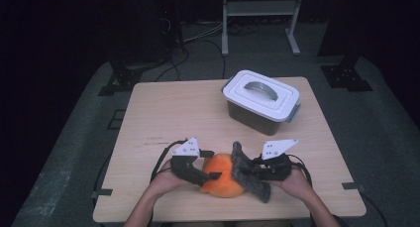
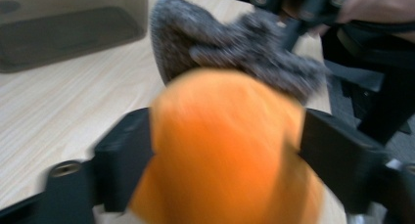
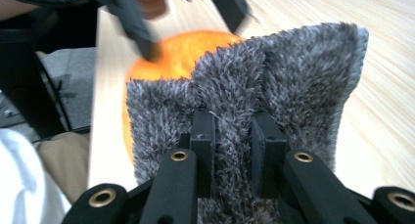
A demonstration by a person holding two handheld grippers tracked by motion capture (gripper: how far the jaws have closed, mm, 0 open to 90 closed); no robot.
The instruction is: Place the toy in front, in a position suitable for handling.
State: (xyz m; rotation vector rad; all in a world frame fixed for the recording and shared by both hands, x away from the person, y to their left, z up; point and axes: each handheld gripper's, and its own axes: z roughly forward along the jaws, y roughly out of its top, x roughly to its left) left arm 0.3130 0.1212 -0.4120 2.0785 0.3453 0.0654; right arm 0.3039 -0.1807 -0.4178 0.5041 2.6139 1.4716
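1. Our left gripper (image 1: 210,175) clamps the orange ball (image 1: 224,181) at the bench's (image 1: 168,113) six o'clock edge.
2. Our right gripper (image 3: 232,136) pinches the grey cloth (image 3: 274,87); hard wiping could squirt the ball free.

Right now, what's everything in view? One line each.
ball: 1, orange, near table edge, between the jaws of the left hand-held gripper
cloth: 1, grey, fuzzy, against the ball's right side, pinched by the right hand-held gripper
box: 1, white lid, dark body, far right of table, lid on
table: 1, light wood
frame: 1, white, on the floor behind the table
left hand-held gripper: 1, black
right hand-held gripper: 1, black
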